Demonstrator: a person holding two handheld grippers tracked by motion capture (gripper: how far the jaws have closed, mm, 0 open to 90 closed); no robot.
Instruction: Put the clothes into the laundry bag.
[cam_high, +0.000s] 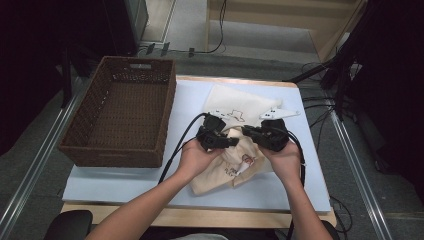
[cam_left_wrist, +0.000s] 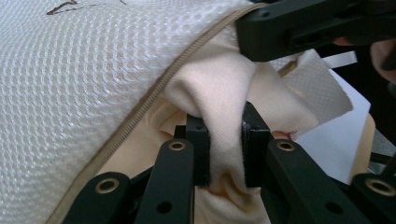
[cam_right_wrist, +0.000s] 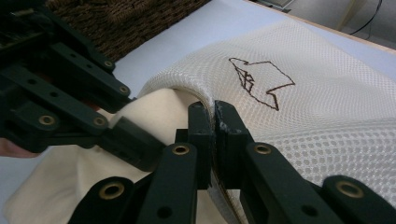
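Just right of the wicker basket (cam_high: 120, 112) on the bench: left gripper (cam_left_wrist: 224, 144) fingers clamped on a fold of soft cream garment (cam_left_wrist: 219, 88), right gripper (cam_right_wrist: 212, 140) pinching the mesh bag (cam_right_wrist: 299, 116) rim by the zipper — light, limp, grab hems.

Left tool (cam_left_wrist: 225, 151): two black jaws rise from 6 o'clock, pads clamped on bunched fold of cream soft cloth garment (cam_left_wrist: 224, 98) at centre. White honeycomb-mesh bag (cam_left_wrist: 79, 84) spans 9 to 12 o'clock, beige zip seam (cam_left_wrist: 154, 95) running diagonally from 7 toward 1 o'clock; dark line drawing at 11 o'clock edge. Cream cloth emerges from under mesh edge. Right tool (cam_left_wrist: 299, 28), black, enters at 1 o'clock, touching mesh edge above fold. Pale blue counter surface (cam_left_wrist: 336, 140) at 3 to 4 o'clock.
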